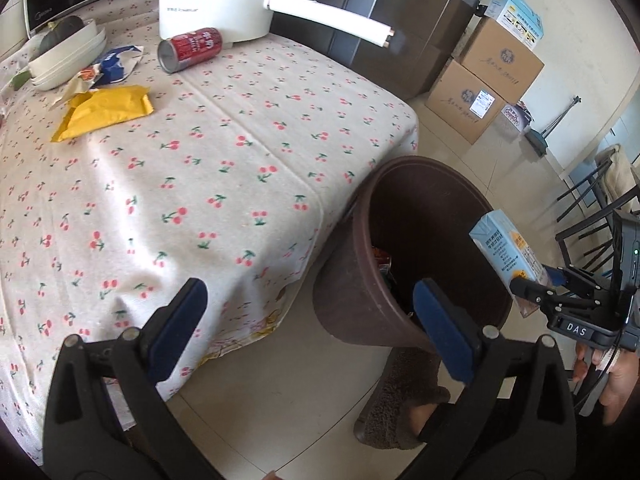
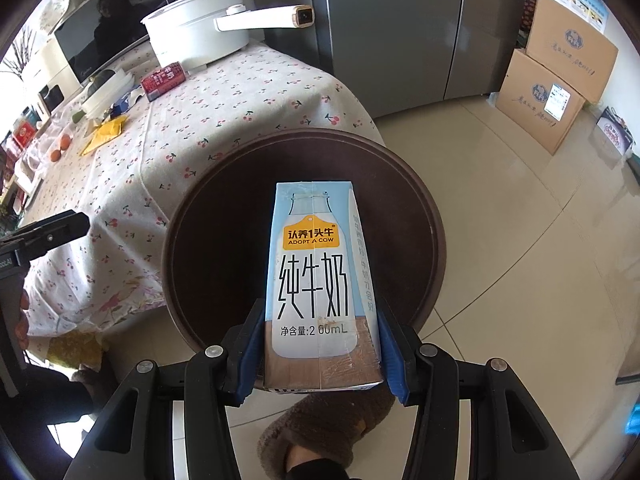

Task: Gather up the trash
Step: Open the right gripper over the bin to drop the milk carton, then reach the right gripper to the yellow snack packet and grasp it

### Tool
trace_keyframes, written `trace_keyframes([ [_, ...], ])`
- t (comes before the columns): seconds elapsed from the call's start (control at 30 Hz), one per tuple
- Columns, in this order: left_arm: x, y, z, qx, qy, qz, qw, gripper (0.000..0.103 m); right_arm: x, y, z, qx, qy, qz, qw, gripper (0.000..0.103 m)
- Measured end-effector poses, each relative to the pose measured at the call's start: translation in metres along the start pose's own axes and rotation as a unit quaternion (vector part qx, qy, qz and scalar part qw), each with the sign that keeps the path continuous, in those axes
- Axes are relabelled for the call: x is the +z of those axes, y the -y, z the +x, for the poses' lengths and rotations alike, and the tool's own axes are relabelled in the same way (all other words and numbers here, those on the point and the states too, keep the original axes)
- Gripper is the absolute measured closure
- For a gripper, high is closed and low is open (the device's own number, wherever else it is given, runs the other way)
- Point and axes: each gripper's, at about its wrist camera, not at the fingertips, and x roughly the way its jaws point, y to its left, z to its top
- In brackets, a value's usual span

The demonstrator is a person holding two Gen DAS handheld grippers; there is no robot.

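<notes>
My right gripper [image 2: 320, 312] is shut on a blue and white milk carton [image 2: 316, 272], which it holds upright over the mouth of a brown trash bin [image 2: 436, 240]. In the left wrist view the carton [image 1: 504, 248] hangs at the bin's right rim, in the right gripper [image 1: 536, 292]. The bin [image 1: 344, 300] stands on the floor at the table's corner, with some wrappers [image 1: 382, 264] inside. My left gripper [image 1: 310, 286] is open and empty over the table's corner, beside the bin. On the table lie a red can [image 1: 190, 48], a yellow packet [image 1: 106, 110] and a blue and white wrapper [image 1: 116, 62].
A cherry-print cloth covers the table [image 1: 240, 160]. At its far end stand a white electric pot [image 1: 220, 0] with a long handle and stacked white bowls [image 1: 68, 56]. A grey fridge [image 1: 400, 20], cardboard boxes [image 1: 480, 92] and a chair [image 1: 600, 208] surround the floor. A slippered foot [image 1: 400, 400] is below the bin.
</notes>
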Motion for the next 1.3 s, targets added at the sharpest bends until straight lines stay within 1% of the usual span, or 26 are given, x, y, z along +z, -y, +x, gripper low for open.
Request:
trace_keyframes([
  [0.13,-0.005,-0.018,-0.012,0.008,0.003,-0.01,0.9999,0.001,0.01,-0.011,0.001,-0.001,0.004,-0.004,1.0,0.051],
  [0.23,-0.009,-0.031,-0.019,0.014,0.003,-0.015,0.9998,0.001,0.018,-0.017,0.004,0.0,0.005,0.006,1.0,0.05],
  [0.3,-0.013,-0.04,-0.023,0.018,0.003,-0.018,0.9997,0.001,0.023,-0.02,0.007,-0.001,0.002,0.02,1.0,0.041],
  [0.33,-0.013,-0.045,-0.025,0.02,0.002,-0.02,0.9996,0.001,0.025,-0.023,0.008,-0.002,0.004,0.025,1.0,0.033],
  [0.37,-0.015,-0.049,-0.027,0.022,0.002,-0.021,0.9995,0.001,0.027,-0.026,0.008,-0.002,0.006,0.027,1.0,0.03],
  [0.57,-0.026,-0.075,-0.039,0.032,0.003,-0.036,0.9988,0.001,0.038,-0.052,0.006,0.001,0.009,0.008,1.0,0.025],
  [0.67,-0.03,-0.089,-0.046,0.036,0.003,-0.047,0.9982,0.001,0.042,-0.069,0.007,-0.005,0.007,-0.011,1.0,0.023],
  [0.97,-0.038,-0.131,-0.064,0.051,0.009,-0.078,0.9956,0.001,0.059,-0.12,0.011,-0.001,0.004,-0.053,0.999,0.021],
  [1.13,-0.036,-0.153,-0.069,0.069,0.008,-0.086,0.9939,0.001,0.074,-0.152,0.014,0.01,0.001,-0.08,0.997,0.021],
  [1.3,-0.024,-0.178,-0.074,0.086,0.014,-0.099,0.9912,0.001,0.087,-0.183,0.02,0.019,0.0,-0.101,0.995,0.02],
])
